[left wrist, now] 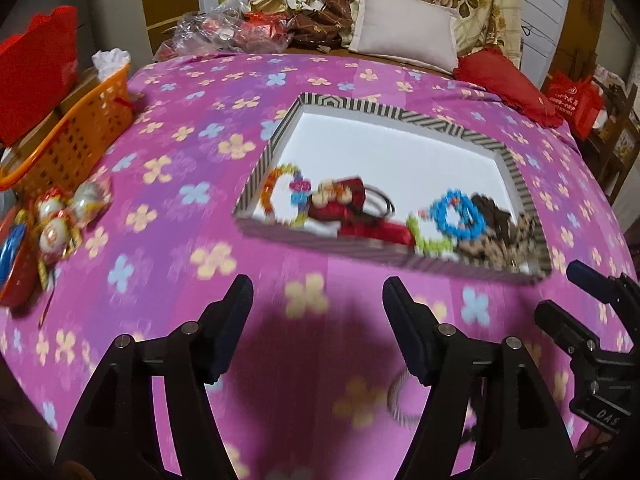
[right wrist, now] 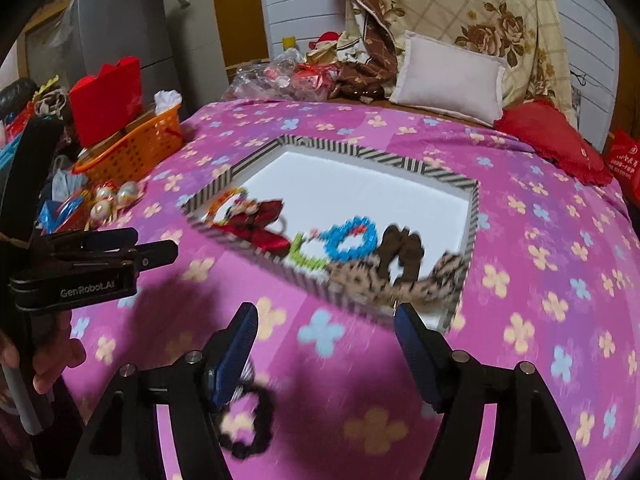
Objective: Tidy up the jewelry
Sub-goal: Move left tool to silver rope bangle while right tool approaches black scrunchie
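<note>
A striped-rim white tray lies on the pink floral bedspread. Along its near side lie a beaded orange bracelet, a red bow, a blue beaded ring, a brown scrunchie and a leopard one. My left gripper is open and empty over the bedspread; a striped hair tie lies by its right finger. My right gripper is open; a black beaded bracelet lies on the spread under its left finger.
An orange basket and foil-wrapped ornaments sit at the left bed edge. A white pillow and red cushion lie at the far end. The left gripper shows at the left of the right wrist view.
</note>
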